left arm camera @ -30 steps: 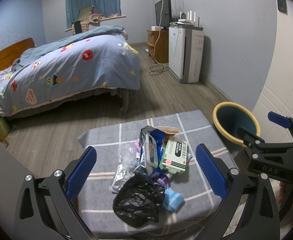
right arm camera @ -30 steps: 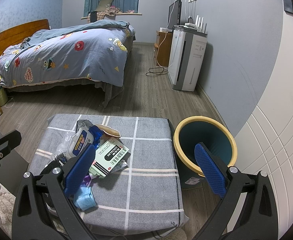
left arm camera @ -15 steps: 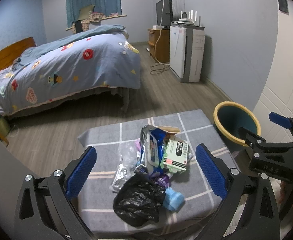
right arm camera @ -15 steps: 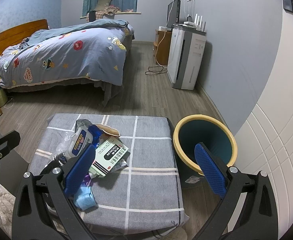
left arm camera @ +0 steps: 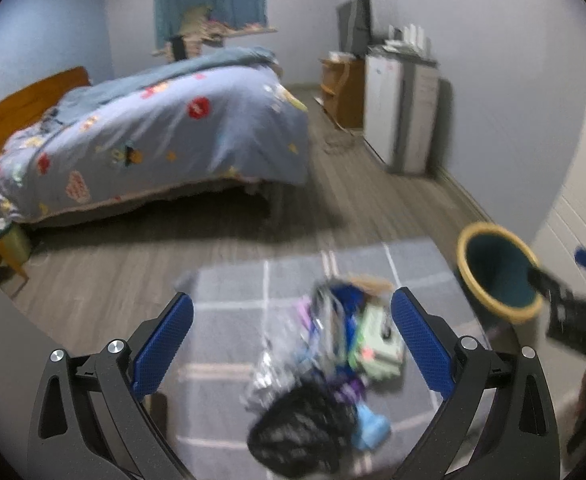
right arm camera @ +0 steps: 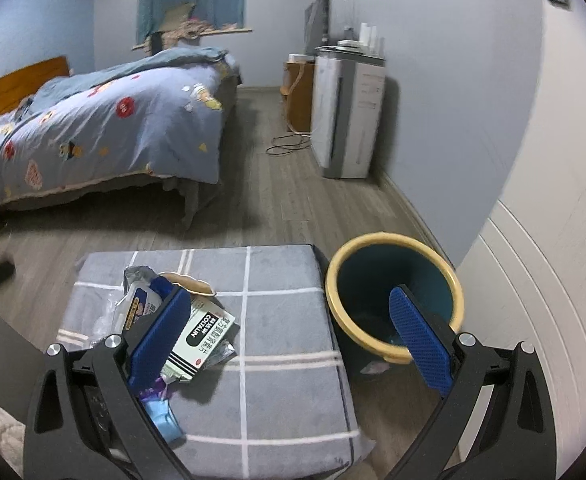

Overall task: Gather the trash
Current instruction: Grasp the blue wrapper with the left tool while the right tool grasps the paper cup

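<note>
A grey cushioned bench with pale check lines stands on a grey wood-plank floor. The trash lies in a heap along the bench's left side, from its far left corner toward the near edge: a green-and-white box, a white-and-blue packet, a crumpled black bag, and what may be a light blue wrapper, though the left wrist view is blurred. The bench's right half is bare. Just beside its right edge stands a teal bin with a yellow rim. The left gripper and the right gripper both hang above the bench with jaws wide apart, holding nothing. Beyond, a bed with a blue patterned quilt faces a white appliance against the wall.
</note>
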The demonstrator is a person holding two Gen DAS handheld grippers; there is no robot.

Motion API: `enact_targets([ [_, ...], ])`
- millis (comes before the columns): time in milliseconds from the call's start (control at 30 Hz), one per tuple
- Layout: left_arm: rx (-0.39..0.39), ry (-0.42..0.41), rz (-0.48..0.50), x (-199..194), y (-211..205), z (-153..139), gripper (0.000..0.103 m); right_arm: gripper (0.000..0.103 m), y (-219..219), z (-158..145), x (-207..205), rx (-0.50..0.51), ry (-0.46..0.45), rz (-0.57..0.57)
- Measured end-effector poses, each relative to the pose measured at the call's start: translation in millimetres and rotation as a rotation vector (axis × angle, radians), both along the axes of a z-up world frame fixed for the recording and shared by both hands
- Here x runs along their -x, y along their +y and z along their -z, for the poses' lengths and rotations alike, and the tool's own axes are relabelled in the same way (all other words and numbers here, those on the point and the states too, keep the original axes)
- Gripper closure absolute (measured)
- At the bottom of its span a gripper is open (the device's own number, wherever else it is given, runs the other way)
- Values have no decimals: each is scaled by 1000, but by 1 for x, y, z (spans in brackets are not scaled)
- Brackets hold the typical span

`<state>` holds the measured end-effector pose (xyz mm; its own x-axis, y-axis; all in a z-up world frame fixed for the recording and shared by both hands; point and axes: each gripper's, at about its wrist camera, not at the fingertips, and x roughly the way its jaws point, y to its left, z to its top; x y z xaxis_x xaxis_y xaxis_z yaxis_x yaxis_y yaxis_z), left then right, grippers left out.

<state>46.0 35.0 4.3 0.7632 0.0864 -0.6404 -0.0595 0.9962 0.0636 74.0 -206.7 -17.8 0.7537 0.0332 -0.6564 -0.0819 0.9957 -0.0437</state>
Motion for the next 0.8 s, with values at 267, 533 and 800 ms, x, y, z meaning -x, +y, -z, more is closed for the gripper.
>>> enact_targets([
  [267, -25, -53, -99, -68, 29, 1, 5, 5, 6, 18, -74, -140, 87, -28],
  [533, 10, 153, -71, -118, 49, 58, 5, 5, 26, 53, -129, -70, 166, -98],
  [800, -100, 197, 70, -132, 30, 95, 5, 5, 50, 102, -162, -57, 317, -292],
])
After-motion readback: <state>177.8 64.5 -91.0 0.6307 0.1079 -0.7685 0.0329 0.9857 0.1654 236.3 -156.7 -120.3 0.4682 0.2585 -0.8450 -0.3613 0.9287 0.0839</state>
